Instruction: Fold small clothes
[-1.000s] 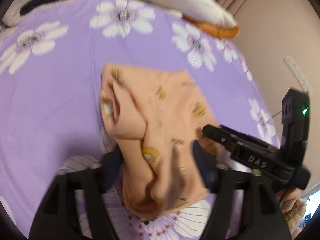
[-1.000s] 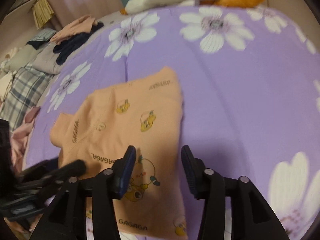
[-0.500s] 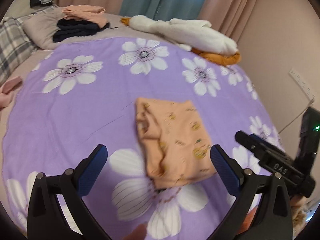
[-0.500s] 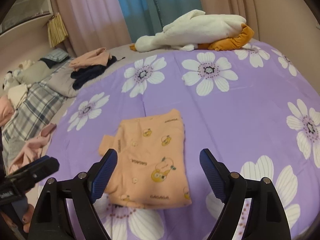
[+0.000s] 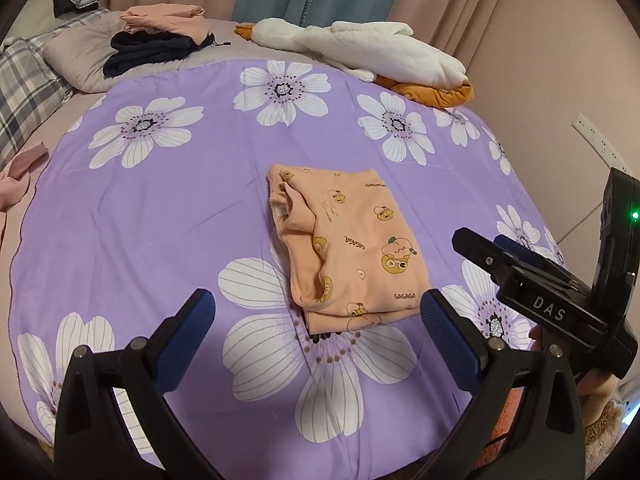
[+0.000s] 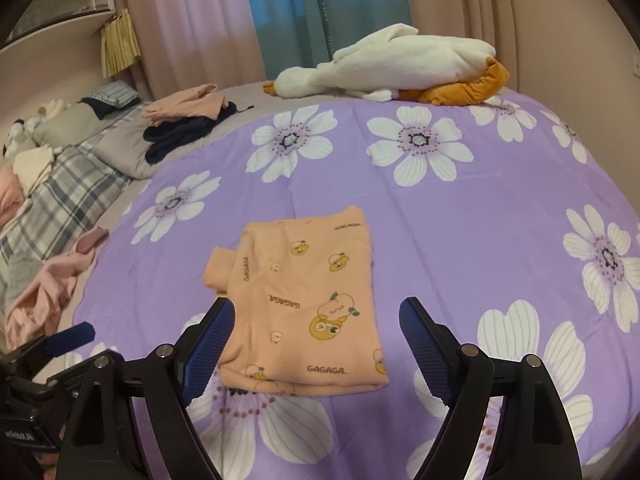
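Currently on my list: one peach cotton baby garment with bear prints (image 5: 348,240), folded into a rectangle, lying flat mid-way on the purple quilt with white flowers (image 5: 160,208). My left gripper (image 5: 316,332) and right gripper (image 6: 316,344) both hover near its closest edge, jaws spread wide, holding nothing

Dim warm indoor light, sharp focus (fisheye edges warped, vignetted).
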`<state>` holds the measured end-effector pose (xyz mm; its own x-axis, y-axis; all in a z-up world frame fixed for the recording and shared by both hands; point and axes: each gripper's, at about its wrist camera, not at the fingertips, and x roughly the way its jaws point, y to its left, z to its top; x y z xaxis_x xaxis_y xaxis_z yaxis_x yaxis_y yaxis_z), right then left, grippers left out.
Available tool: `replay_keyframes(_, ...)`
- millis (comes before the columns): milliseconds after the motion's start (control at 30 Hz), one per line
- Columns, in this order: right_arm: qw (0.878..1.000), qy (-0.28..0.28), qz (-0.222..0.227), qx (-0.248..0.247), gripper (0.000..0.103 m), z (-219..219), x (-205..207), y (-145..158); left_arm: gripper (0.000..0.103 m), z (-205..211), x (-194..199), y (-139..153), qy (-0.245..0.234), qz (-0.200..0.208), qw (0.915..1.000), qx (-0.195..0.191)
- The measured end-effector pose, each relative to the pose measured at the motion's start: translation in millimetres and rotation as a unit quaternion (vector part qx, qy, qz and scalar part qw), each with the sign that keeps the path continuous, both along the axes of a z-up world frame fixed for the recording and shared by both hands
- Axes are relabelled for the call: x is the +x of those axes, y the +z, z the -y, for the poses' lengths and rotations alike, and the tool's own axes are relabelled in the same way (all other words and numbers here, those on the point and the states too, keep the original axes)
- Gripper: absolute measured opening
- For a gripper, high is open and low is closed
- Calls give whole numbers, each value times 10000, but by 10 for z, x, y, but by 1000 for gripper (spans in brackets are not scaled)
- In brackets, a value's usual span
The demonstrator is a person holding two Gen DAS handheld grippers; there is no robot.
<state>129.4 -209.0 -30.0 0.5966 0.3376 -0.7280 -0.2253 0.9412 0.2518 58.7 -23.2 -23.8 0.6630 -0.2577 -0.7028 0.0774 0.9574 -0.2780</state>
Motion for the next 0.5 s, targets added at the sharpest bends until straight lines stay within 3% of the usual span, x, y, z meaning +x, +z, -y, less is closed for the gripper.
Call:
replay_keyframes(167,10000,-11,41,-56,84,-13,-36,7,102,-27,-2,1,43,-5,9999,-157)
replay_keyframes(500,9999,74,53,-90,84,-74,-52,-5,102,-53,-31,-19,130,-10,9999,-102)
